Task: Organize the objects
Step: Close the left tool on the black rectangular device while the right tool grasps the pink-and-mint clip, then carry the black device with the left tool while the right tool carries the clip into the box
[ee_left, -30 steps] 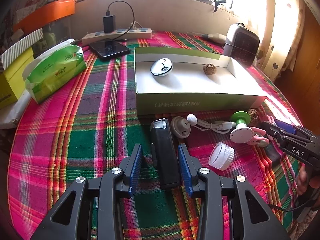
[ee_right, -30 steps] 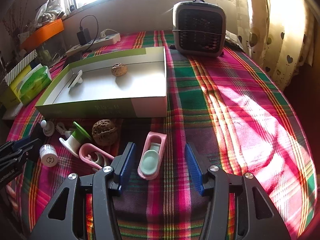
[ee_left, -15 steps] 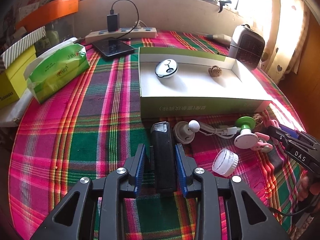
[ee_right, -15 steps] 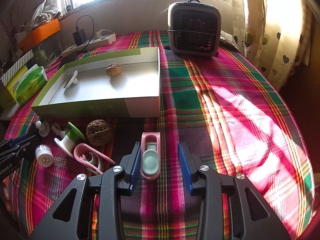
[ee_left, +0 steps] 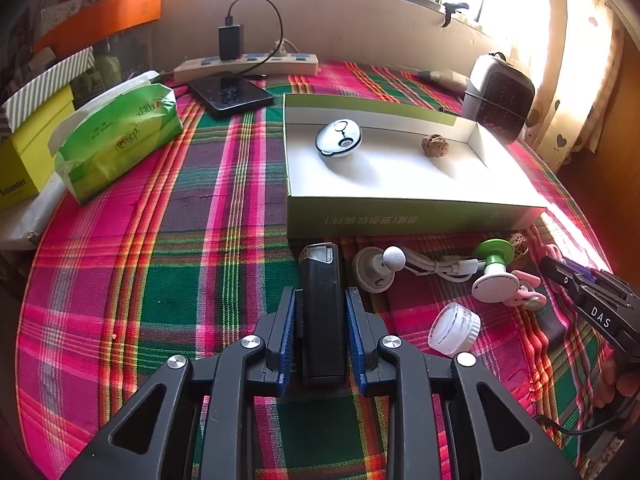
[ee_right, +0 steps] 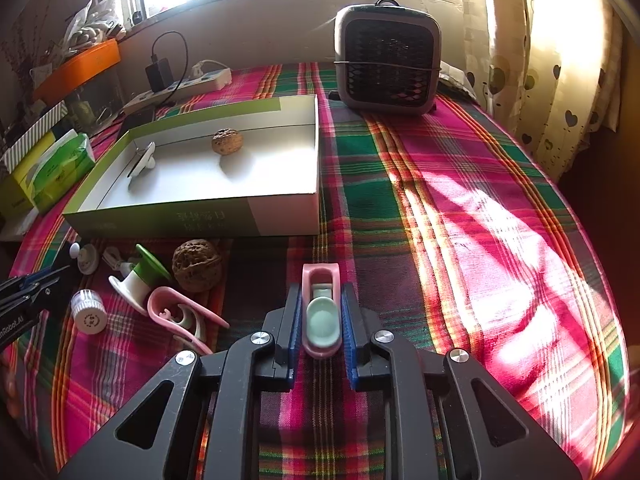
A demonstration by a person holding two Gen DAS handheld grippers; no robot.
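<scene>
My left gripper is shut on a black lighter that lies lengthwise between the blue pads on the plaid cloth. My right gripper is shut on a pink clip with a mint pad. The green-and-white box just beyond holds a white round gadget and a walnut; the box also shows in the right wrist view. A second walnut, a green-topped holder, another pink clip and a white cap lie in front of the box.
A white cable with a suction cup lies right of the lighter. A tissue pack, phone and power strip sit at the back left. A small grey heater stands behind the box.
Both grippers have closed from open: the left onto the black lighter, the right onto the pink clip. Both also moved slightly forward.
</scene>
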